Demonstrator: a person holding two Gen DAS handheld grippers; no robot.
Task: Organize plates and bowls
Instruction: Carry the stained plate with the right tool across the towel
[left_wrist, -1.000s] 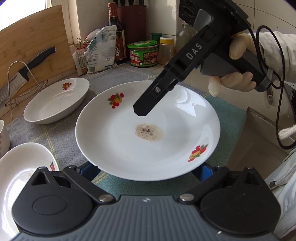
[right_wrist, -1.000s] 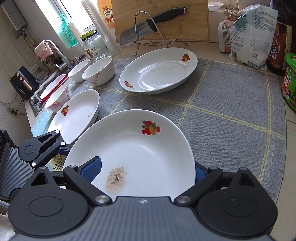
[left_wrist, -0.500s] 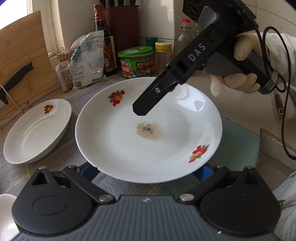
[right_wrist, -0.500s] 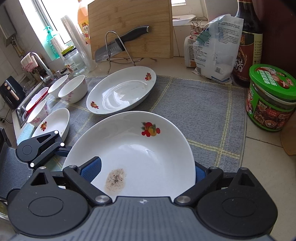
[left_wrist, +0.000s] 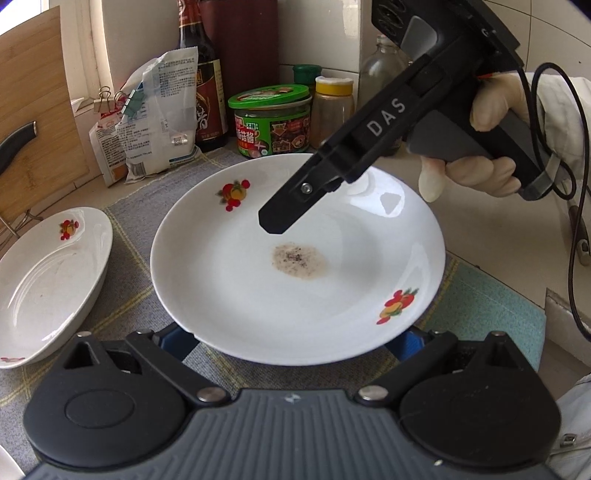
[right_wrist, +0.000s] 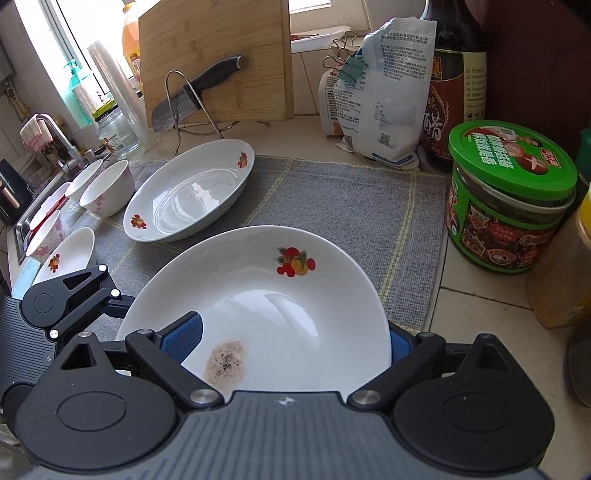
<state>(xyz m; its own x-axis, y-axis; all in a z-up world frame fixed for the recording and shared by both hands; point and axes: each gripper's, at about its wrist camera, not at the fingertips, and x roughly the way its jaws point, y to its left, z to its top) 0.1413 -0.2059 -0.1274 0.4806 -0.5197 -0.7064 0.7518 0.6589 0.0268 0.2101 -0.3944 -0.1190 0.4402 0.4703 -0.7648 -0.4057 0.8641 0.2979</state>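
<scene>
While I'm looking down both wrist cams, the plate (left_wrist: 295, 295) is sitting between the two grippers over the grey mat (right_wrist: 332, 199), near the mat edge beside the green-lidded jar (right_wrist: 509, 199). The right gripper (right_wrist: 290, 336) is grasping the plate with jaws spread wide: one blue pad is lying over the inside of the dish, the other is tucked behind the opposite rim. In the left view one of its fingers is reaching in above the plate, with a gloved hand (left_wrist: 480, 166) wrapping the handle. The left gripper (left_wrist: 291, 339) is coming in from the other side, both blue pads peeking out under the rim. I can't tell if it's clamping or only supporting. The plate is showing a brownish speckled stain (left_wrist: 299, 260) near its middle and fruit prints on the rim. A second, deeper plate (right_wrist: 184, 199) is lying on the mat just beyond, apart from the held one. Two bowls (right_wrist: 107, 188) are standing further along, a small plate (right_wrist: 68, 254) near them. A knife (right_wrist: 199, 92) is resting on a wire rack against the board (right_wrist: 214, 55).
</scene>
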